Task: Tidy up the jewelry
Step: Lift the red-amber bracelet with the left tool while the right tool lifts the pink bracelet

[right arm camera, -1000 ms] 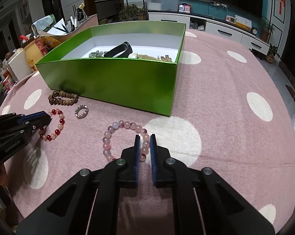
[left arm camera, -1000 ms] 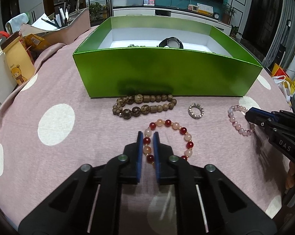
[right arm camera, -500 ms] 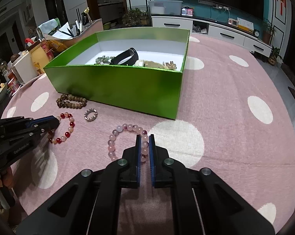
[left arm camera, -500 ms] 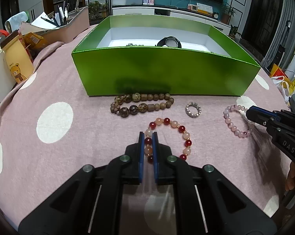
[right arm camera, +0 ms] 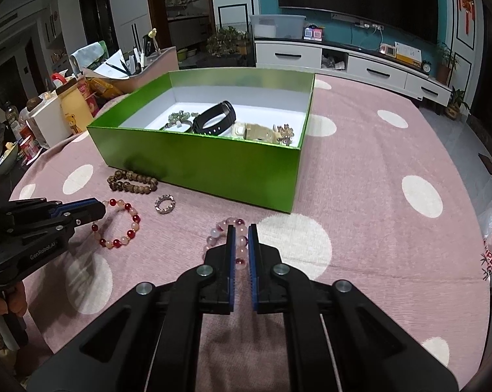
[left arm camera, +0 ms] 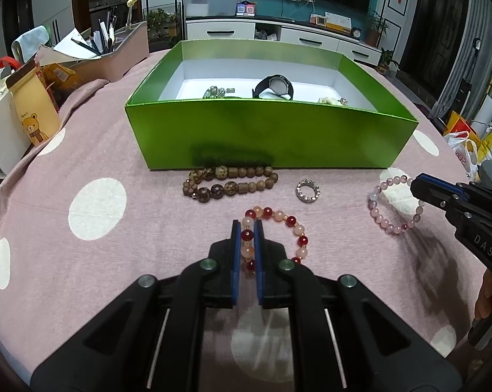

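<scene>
Left gripper (left arm camera: 247,225) pinched on the red-and-peach bead bracelet (left arm camera: 283,228), round glossy beads between blue pads. Right gripper (right arm camera: 241,228) clamped on the pale pink bead bracelet (right arm camera: 226,235), translucent beads with one dark red. Both bracelets on the pink polka-dot tablecloth (left arm camera: 99,222), near the green box (left arm camera: 272,137). Beside it, brown wooden beads (left arm camera: 229,181) and a sparkly ring (left arm camera: 308,190).

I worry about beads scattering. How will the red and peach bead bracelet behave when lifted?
The red and peach bead bracelet, pinched at one side by the left gripper, will probably sag as a floppy loop. Round glossy beads may slip. It looks light.
</scene>
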`<state>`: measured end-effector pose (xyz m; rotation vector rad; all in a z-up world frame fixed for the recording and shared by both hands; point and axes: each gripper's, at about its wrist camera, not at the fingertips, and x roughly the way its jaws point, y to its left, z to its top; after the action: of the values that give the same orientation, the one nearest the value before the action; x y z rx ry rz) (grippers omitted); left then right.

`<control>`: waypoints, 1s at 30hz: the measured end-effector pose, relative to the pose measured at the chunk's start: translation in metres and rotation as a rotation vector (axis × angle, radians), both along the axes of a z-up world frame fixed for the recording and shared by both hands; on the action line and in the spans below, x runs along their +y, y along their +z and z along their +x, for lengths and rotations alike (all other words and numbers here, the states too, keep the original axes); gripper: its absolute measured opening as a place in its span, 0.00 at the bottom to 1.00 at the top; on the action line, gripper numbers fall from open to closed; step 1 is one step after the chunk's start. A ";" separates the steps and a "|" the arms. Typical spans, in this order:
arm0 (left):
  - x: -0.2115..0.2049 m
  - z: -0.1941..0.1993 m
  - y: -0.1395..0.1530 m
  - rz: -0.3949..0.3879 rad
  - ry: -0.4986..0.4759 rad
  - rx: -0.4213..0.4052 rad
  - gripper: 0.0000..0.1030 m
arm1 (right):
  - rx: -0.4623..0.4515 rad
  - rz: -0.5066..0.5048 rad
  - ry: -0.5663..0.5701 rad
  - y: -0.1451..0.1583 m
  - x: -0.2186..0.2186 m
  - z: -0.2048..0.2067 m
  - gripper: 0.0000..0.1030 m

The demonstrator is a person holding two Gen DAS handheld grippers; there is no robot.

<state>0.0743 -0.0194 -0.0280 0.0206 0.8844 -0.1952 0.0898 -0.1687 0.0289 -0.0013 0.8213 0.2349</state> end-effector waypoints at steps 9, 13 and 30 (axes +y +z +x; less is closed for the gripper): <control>-0.001 -0.007 0.010 -0.001 -0.003 -0.018 0.07 | -0.030 -0.001 -0.004 0.012 -0.003 -0.006 0.07; -0.001 -0.009 0.015 -0.001 -0.004 -0.027 0.07 | -0.043 0.001 -0.005 0.017 -0.005 -0.010 0.06; 0.002 -0.019 0.041 -0.010 0.004 -0.077 0.07 | -0.106 0.013 0.001 0.040 -0.011 -0.021 0.06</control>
<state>0.0553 -0.0174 0.0133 0.0170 0.8065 -0.1935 0.0687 -0.1797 0.0694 -0.0015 0.7139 0.2388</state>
